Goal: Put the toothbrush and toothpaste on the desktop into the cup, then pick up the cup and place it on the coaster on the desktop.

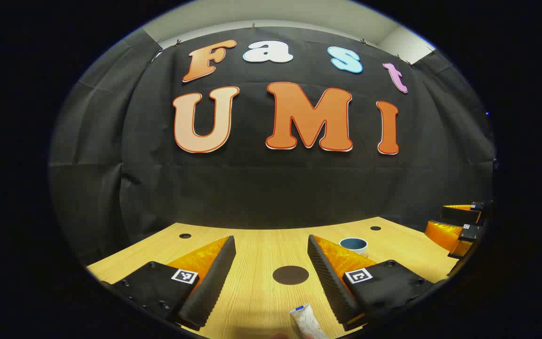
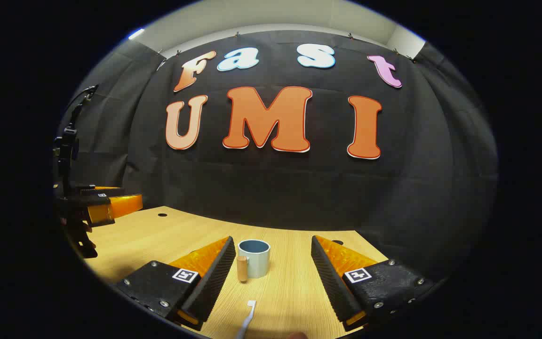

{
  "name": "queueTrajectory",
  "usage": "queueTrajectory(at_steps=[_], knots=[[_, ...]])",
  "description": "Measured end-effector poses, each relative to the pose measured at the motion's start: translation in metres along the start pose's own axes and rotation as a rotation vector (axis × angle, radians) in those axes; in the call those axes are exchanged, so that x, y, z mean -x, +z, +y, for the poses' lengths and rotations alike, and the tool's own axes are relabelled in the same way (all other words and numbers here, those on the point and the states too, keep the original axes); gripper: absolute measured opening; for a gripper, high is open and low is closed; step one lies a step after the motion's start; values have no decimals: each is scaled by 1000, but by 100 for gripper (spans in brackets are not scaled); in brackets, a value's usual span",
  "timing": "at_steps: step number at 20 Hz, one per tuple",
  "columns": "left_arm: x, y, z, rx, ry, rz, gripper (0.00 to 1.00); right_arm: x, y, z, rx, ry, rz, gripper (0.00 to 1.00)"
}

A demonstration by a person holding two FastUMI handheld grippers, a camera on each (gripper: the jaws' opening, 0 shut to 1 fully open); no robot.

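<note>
Both grippers spread wide and empty: left gripper [image 1: 271, 268], right gripper [image 2: 271, 268]; nothing done yet.
Toothpaste [image 1: 306, 321] and toothbrush [image 2: 247, 320] lie on the desk at 6 o'clock; cup [image 2: 254, 258] at 12, empty; coaster [image 1: 290, 275] bare.

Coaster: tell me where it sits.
In the left gripper view, the dark round coaster lies flat on the desktop, between the open fingers, beyond the toothpaste.

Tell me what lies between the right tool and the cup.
Only bare desktop between right tool and cup; toothbrush lies nearer the camera, seen in right gripper view.
</note>
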State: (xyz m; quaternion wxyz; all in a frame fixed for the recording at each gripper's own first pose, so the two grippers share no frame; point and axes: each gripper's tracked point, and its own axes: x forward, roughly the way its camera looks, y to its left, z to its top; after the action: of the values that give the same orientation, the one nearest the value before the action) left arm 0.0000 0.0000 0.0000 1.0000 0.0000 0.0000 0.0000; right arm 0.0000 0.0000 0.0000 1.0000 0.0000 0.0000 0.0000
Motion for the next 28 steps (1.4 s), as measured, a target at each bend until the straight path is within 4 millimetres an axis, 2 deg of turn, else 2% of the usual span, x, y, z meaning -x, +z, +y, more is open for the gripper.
queueTrajectory(at_steps=[7,18,22,28], knots=[[-1,4,0,5,-3,3,98,0,11,-2,12,4,-16,96],[6,4,-6,-16,-31,24,98,4,9,15,22,48,6,97],[6,-5,-9,-6,-58,87,98,8,3,19,12,63,53,97],[11,-46,-23,18,-104,245,98,17,-31,21,-11,70,207,95]])
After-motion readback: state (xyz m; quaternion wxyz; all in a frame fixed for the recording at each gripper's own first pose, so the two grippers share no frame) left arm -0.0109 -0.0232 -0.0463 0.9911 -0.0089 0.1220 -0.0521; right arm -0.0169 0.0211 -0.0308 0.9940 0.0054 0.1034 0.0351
